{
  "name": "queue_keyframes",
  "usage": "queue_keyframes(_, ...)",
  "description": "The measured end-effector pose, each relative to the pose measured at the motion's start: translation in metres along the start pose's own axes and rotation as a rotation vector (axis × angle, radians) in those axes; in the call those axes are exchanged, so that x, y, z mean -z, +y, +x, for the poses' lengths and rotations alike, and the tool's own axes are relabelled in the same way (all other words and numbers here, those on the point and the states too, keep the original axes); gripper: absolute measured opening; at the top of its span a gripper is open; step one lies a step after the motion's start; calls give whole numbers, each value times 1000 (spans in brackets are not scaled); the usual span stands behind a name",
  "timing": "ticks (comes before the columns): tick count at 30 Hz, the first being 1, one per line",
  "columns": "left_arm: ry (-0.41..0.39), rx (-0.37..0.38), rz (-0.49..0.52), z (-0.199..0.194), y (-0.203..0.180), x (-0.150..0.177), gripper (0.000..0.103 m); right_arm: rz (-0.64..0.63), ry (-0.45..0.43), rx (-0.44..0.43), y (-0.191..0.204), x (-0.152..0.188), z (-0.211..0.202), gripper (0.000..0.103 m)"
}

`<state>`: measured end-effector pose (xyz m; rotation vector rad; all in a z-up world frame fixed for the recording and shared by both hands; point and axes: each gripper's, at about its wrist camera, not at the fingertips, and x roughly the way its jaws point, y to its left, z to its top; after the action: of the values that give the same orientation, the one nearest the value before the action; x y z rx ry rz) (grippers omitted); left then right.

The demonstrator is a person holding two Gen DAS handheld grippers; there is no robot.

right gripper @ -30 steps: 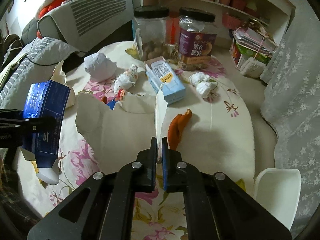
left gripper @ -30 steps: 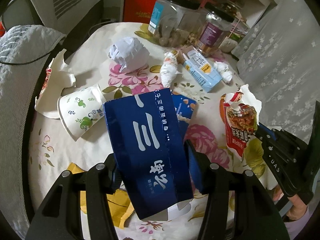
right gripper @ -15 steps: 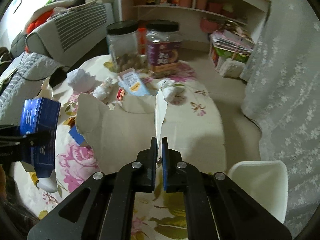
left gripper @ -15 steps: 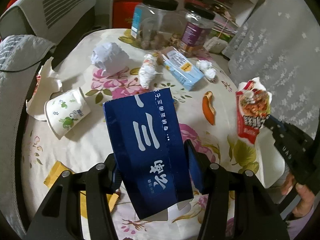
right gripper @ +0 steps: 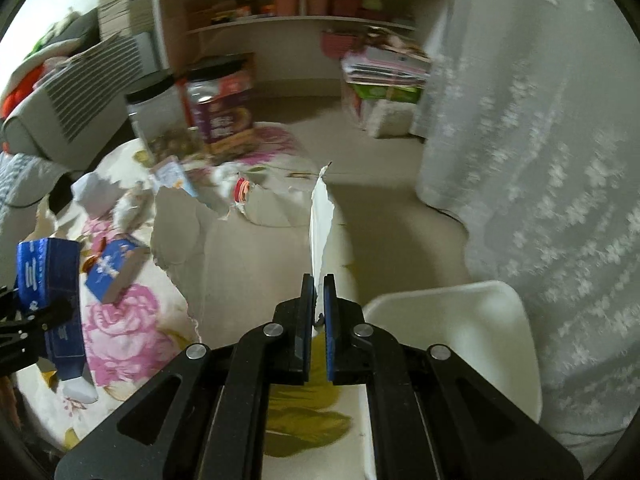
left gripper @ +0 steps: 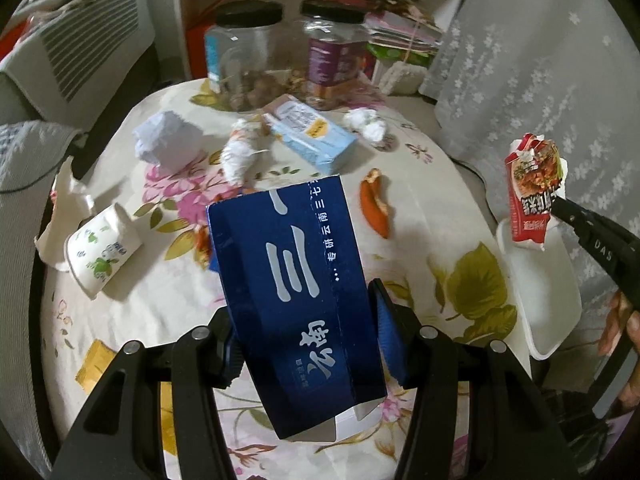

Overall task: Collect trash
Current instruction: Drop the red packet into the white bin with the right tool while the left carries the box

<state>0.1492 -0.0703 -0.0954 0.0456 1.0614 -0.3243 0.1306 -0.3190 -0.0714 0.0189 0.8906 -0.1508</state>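
Meanwhile, blue box: the left tool [left gripper: 304, 344] clamped the dark blue box [left gripper: 292, 300] by its sides above the worktop [left gripper: 420, 200], long axis running away from the camera, far end tipped slightly left.
Torn wrapper: the right tool [right gripper: 318, 312] was pinched on a red snack wrapper [left gripper: 534, 192], held upright (white inner face toward its own camera) over a white bin [right gripper: 460, 328].
Containers: two black-lidded jars [left gripper: 248, 60] stood at the far edge; one showed brownish contents, the other I could not tell.
Bin contents: hidden.
Open room: bare cloth lay between an orange peel [left gripper: 374, 208] and the worktop's right edge, the bin just beyond.
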Motion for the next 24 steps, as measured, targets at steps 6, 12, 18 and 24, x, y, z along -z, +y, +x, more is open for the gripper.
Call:
queue_keyframes(6,0,31,61,4,-34,-3,54,91,29,96,-48,11,-2,4)
queue_keyframes(12,-10,78,135,8,-78,-8,54,178,84,185,-101,27,1,5)
queue_keyframes(18,2,145,159,19,-124,-14,54,274,67,278,-147,42,-12,54)
queue_keyframes(24,-4,197,207,22,-176,-22,54,381,0,307,-183,48,-33,70)
